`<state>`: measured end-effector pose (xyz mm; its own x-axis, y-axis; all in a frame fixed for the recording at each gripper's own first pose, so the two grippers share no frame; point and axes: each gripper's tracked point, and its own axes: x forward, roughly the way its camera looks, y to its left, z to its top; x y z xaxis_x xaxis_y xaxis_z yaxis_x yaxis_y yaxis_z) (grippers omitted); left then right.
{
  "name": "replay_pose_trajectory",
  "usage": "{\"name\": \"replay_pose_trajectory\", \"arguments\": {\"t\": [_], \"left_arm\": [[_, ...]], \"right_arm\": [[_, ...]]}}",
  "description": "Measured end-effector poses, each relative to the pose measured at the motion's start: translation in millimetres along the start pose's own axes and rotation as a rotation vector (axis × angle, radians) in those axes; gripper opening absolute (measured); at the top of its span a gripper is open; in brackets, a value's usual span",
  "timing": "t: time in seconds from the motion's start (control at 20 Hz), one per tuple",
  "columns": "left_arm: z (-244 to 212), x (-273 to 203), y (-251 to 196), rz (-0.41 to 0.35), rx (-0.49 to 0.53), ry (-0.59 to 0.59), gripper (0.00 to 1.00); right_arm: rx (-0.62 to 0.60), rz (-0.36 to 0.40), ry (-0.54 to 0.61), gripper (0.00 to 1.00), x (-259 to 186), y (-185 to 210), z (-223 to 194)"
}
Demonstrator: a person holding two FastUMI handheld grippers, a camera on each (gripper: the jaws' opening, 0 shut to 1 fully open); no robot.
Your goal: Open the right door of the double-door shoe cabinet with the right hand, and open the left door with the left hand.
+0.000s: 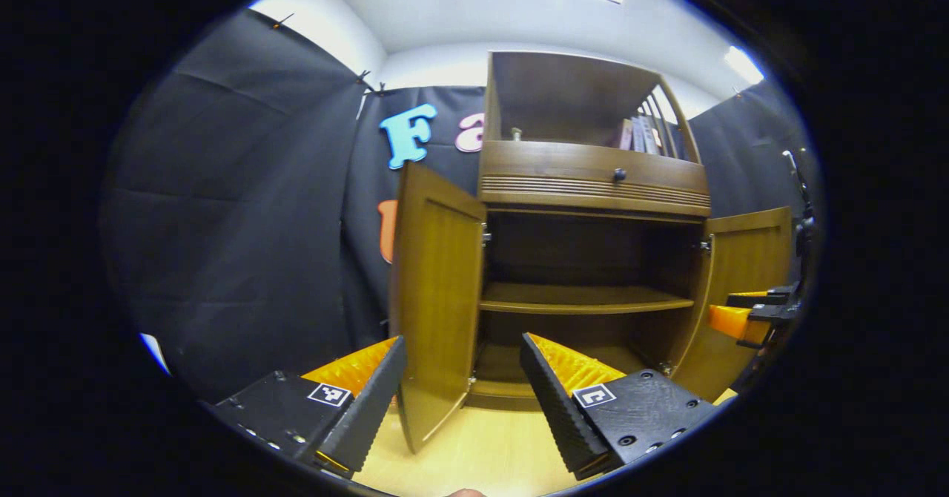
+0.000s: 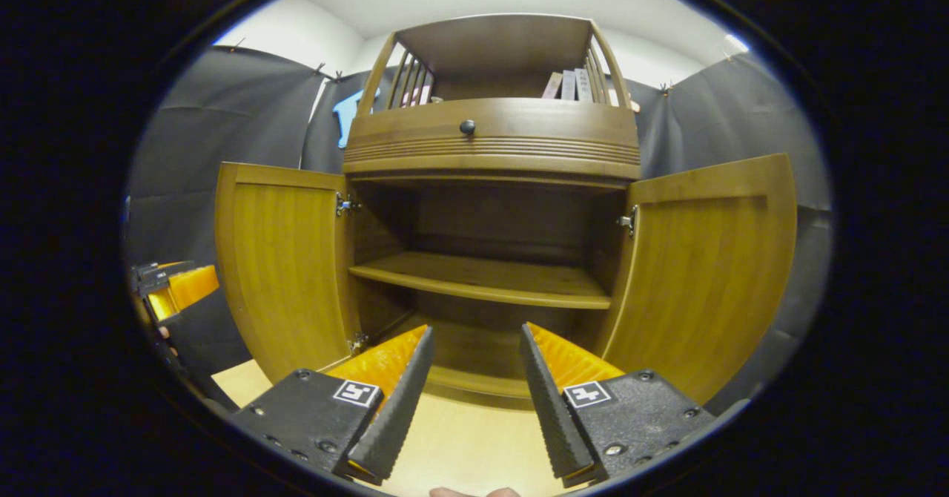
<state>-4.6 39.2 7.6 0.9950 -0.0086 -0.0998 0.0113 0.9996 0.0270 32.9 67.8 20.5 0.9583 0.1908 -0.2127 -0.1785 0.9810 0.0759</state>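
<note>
The wooden shoe cabinet (image 2: 489, 141) stands ahead with both doors swung wide. Its left door (image 1: 437, 297) (image 2: 285, 259) and right door (image 1: 741, 289) (image 2: 704, 267) hang out to the sides, showing an inner shelf (image 2: 482, 278) (image 1: 578, 298) with nothing on it. My left gripper (image 1: 463, 345) is open, low in front of the left door's edge, touching nothing. My right gripper (image 2: 474, 334) is open too, centred before the cabinet's lower compartment. In the left gripper view the right gripper (image 1: 749, 319) shows at the far right by the right door; in the right gripper view the left gripper (image 2: 174, 289) sits at the far left.
A drawer with a dark knob (image 2: 467, 127) runs above the doors, and several books (image 2: 567, 85) stand in the open top shelf. Light wooden floor (image 2: 460, 445) lies below the grippers. Black cloth walls (image 1: 245, 208) enclose the booth.
</note>
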Motion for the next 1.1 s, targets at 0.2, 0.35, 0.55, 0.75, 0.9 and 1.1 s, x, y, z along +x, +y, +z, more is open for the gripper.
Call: {"name": "replay_pose_trajectory", "arguments": {"t": [0.2, 0.35, 0.55, 0.75, 0.9, 1.1], "left_arm": [[5.2, 0.5, -46.4, -0.069, 0.028, -0.028, 1.00], [7.8, -0.2, -68.4, -0.096, -0.005, -0.042, 1.00], [6.9, 0.6, -89.2, -0.114, -0.011, -0.041, 0.95], [10.7, 0.5, -95.5, -0.114, 0.008, -0.055, 0.95], [14.9, 1.4, -94.1, -0.108, 0.009, -0.067, 0.94], [18.4, 4.6, -87.7, -0.090, 0.004, -0.071, 0.95]], "right_arm": [[0.019, -0.018, -0.026, 0.80, -9.6, -10.9, 11.3], [0.013, -0.021, -0.039, 0.80, -16.1, -14.1, 14.5], [0.005, -0.015, -0.058, 0.78, -20.2, -15.6, 19.5], [0.010, -0.013, -0.064, 0.78, -21.2, -18.9, 20.6], [0.011, -0.014, -0.065, 0.81, -21.4, -21.5, 21.7], [0.011, -0.017, -0.081, 0.78, -21.7, -24.3, 25.5]]}}
